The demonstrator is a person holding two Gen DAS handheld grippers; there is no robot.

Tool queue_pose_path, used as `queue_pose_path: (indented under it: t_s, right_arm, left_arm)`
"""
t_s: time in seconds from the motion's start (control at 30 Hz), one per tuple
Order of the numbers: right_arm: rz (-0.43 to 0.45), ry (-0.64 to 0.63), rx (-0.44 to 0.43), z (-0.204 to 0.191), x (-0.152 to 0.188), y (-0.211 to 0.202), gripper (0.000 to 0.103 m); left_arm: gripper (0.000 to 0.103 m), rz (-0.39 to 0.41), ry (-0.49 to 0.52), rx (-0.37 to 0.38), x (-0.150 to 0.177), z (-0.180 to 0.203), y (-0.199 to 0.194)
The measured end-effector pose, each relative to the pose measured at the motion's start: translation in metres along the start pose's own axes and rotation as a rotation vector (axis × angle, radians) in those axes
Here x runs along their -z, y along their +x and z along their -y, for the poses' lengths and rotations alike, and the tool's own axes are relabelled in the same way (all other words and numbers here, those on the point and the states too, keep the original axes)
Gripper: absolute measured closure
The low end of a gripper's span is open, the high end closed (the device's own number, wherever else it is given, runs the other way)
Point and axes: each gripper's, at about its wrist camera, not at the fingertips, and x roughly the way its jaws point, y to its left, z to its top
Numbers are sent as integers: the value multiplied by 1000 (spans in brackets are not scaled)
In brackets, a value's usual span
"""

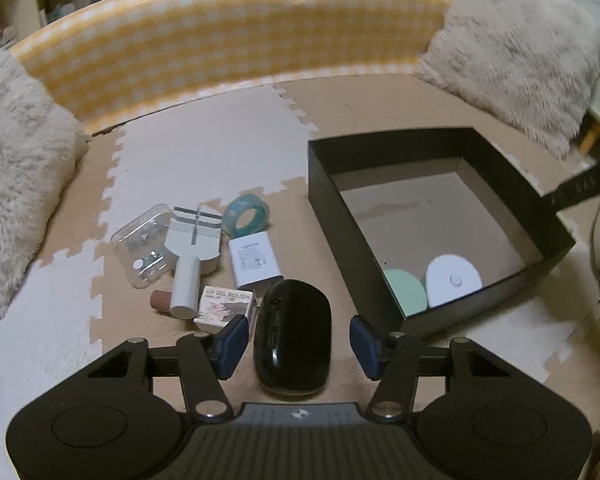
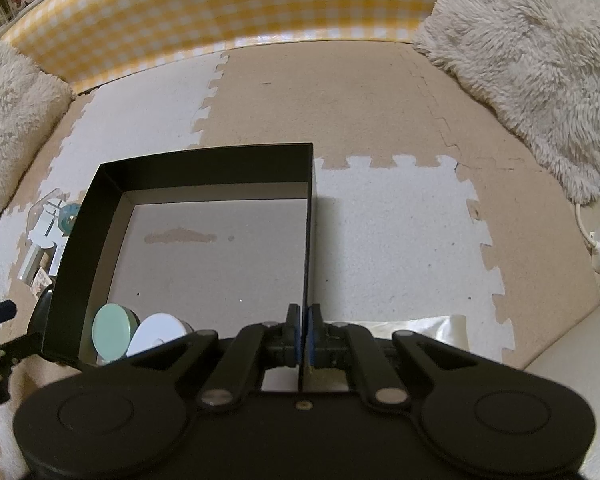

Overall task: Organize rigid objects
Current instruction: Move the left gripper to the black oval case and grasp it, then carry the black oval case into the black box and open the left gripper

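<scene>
**Mouse between open fingers, box wall pinched**

The left gripper [image 1: 296,340] stands spread wide around a black mouse [image 1: 294,340] lying on the foam mat [image 1: 220,152] (pads not touching it). The right gripper [image 2: 304,336] is clamped on the black box [image 2: 204,156] wall. Inside sit a green disc [image 2: 112,330] and a white disc [image 2: 156,334]. Beyond the mouse lie a white charger [image 1: 254,258] and a tape roll [image 1: 247,215].

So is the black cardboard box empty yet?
No. The black cardboard box is open-topped and mostly bare, but a mint-green round disc and a white round disc sit in its near corner.
</scene>
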Motion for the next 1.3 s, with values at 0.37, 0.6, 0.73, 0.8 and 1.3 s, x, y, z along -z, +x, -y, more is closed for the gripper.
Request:
queue_pose_path:
  t_s: [0.37, 0.6, 0.73, 0.8, 1.3]
  right_arm:
    - [-3, 12, -10, 3, -1, 0, 99]
    - [-15, 44, -35, 8, -3, 1, 99]
    - [-18, 55, -47, 11, -5, 2, 99]
    - [-18, 64, -51, 13, -7, 3, 99]
    - [5, 123, -64, 19, -18, 9, 98]
  left_arm:
    - [46, -5, 132, -76, 9, 18, 27]
    - [46, -20, 175, -112, 12, 23, 37]
    - [46, -15, 151, -105, 12, 20, 37]
    - [47, -15, 133, -99, 12, 19, 36]
    - [47, -41, -214, 24, 20, -18, 21]
